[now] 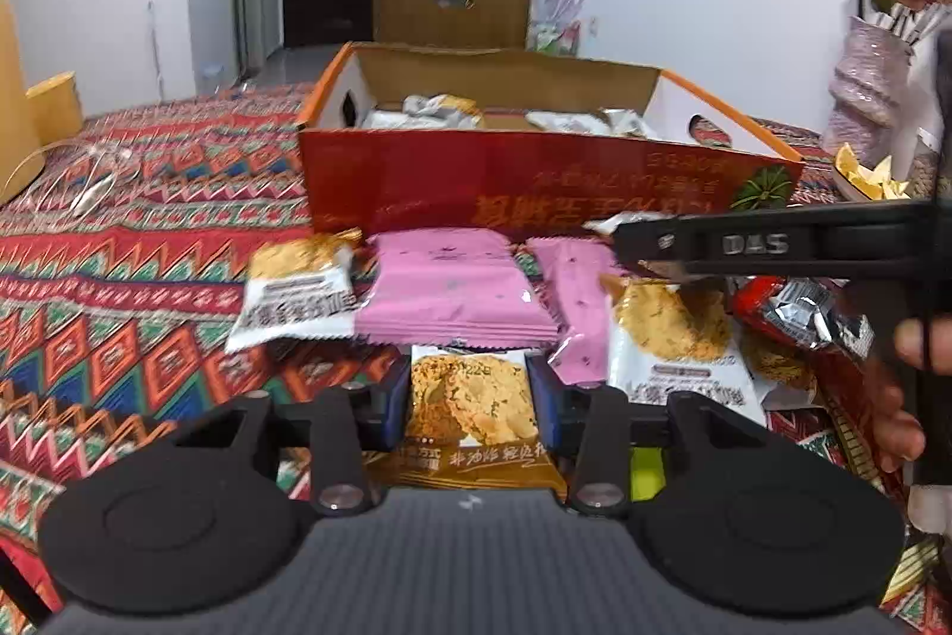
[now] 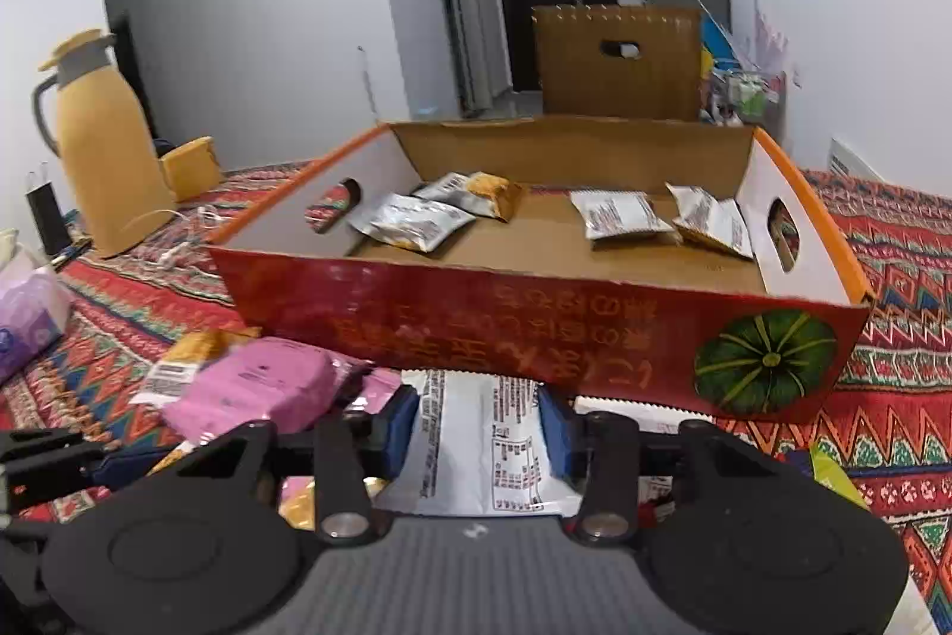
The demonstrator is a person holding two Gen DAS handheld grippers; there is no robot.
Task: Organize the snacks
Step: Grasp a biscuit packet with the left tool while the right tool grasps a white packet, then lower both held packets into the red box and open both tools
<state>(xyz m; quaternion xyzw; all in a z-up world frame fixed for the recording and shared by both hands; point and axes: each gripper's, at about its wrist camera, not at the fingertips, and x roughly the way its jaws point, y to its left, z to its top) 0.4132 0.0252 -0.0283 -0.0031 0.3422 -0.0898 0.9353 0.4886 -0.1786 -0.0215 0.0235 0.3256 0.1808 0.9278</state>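
Left wrist view: left gripper [image 1: 473, 400] clamped on a cookie packet [image 1: 470, 397], blue pads pressing both sides, the packet lying on the patterned cloth [image 1: 149, 242] close to the camera. Just beyond, two pink packets [image 1: 449, 287] side by side, a white-and-gold packet [image 1: 297, 293] touching the left one, another cookie packet [image 1: 672, 337] on the right, red and silver wrappers [image 1: 797, 316] further right. Behind the pile, an open red box [image 1: 535, 183] with printed lettering upside down, a few packets lying inside. Right gripper [image 1: 767, 248] reaching in from the right edge above the pile, a hand [image 1: 910, 391] on its handle; grip not readable from this side. Vase with flowers [image 1: 874, 81] at far right. Right wrist view: right gripper [image 2: 482, 427] closed on a white packet [image 2: 482, 438] with printed text facing up, pads against both sides, right in front of the box [image 2: 535, 325] wall. Inside the box, several silver and gold packets [image 2: 416, 218] scattered on the floor. Pink packet [image 2: 262, 385] to the left of the fingers, touching the pile. Yellow jug [image 2: 101, 141] standing far left on the cloth [image 2: 892, 278].
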